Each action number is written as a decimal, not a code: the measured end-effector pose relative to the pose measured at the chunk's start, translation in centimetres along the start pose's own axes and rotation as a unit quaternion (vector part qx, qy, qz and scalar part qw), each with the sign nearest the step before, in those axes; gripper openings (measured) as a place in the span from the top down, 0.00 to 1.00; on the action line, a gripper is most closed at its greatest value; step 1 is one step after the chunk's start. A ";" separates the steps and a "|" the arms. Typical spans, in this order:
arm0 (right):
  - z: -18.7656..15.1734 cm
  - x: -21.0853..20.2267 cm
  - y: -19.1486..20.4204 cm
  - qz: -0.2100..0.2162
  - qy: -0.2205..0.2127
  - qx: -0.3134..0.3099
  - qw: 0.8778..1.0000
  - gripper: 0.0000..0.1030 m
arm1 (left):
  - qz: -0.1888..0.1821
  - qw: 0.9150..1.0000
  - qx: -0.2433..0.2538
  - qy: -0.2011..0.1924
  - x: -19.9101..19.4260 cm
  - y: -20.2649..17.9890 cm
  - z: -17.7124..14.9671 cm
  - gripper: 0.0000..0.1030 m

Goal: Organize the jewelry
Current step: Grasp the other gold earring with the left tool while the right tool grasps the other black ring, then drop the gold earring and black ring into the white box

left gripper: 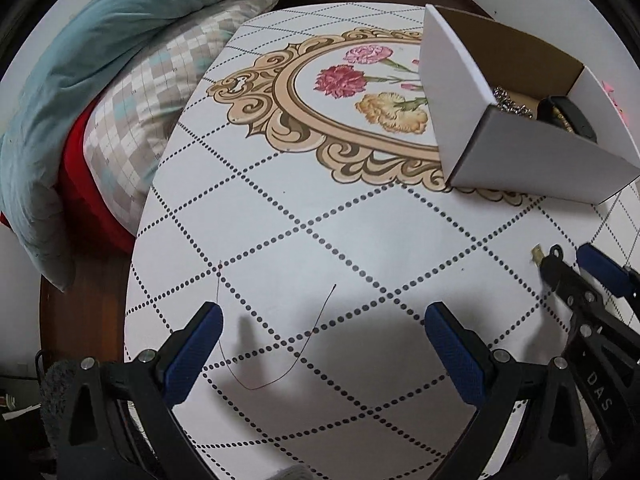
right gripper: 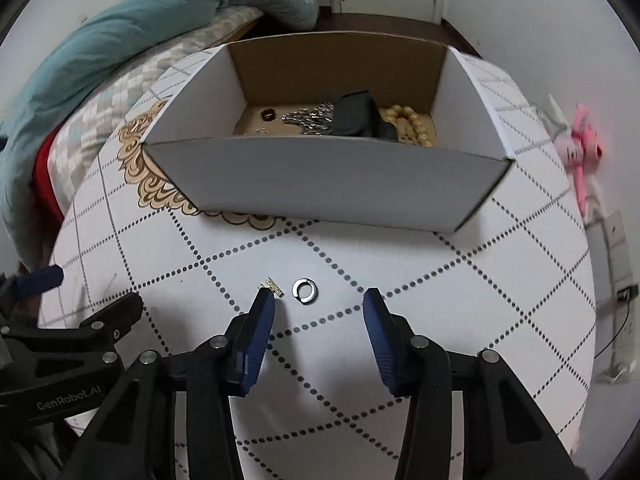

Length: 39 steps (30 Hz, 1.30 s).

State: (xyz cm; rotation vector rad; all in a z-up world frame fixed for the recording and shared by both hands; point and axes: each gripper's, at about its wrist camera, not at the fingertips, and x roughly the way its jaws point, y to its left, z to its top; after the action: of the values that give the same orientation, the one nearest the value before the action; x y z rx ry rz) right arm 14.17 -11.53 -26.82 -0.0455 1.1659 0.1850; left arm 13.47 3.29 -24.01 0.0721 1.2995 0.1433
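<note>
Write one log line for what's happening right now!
right gripper: open over silver ring | gold charm: on table | left gripper: open, empty | box: holds jewelry

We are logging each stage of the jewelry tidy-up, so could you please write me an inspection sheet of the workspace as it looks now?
Surface: round table with dotted diamond pattern and a floral medallion.
Job's things: white cardboard box holding a silver chain, gold beads, a black item and a small dark ring; silver ring and small gold piece lie apart on the table outside it.
Clutter: thin dark thread on the table.
Grippers: left gripper jaws open, empty; right gripper jaws open, empty, the silver ring just ahead.
Cables: a dark wire on the wall.
Surroundings: teal duvet, checked bedding, pink toy.
</note>
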 end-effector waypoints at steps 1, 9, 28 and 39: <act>0.0 -0.1 0.0 -0.006 -0.004 -0.007 1.000 0.62 | 0.002 1.000 0.002 0.001 0.1 0.0 -0.2 0.00; 0.1 -1.2 -2.5 0.001 -0.022 0.021 1.000 0.88 | -0.006 1.000 0.012 -0.012 -0.7 -1.5 -0.2 0.00; -3.5 -4.3 -10.9 -0.032 -0.028 0.120 0.992 0.88 | -0.060 0.989 0.102 -0.083 -2.2 -11.4 0.5 0.84; -2.8 -5.6 -10.3 -0.023 -0.048 0.123 0.991 0.88 | -0.089 0.987 0.096 -0.089 -2.8 -10.5 0.9 0.93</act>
State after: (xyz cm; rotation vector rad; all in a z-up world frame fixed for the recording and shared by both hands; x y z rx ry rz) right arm 11.19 -22.71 -23.38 0.1517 1.0837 0.0018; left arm 14.24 -7.48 -22.50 0.1310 1.1318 -0.1391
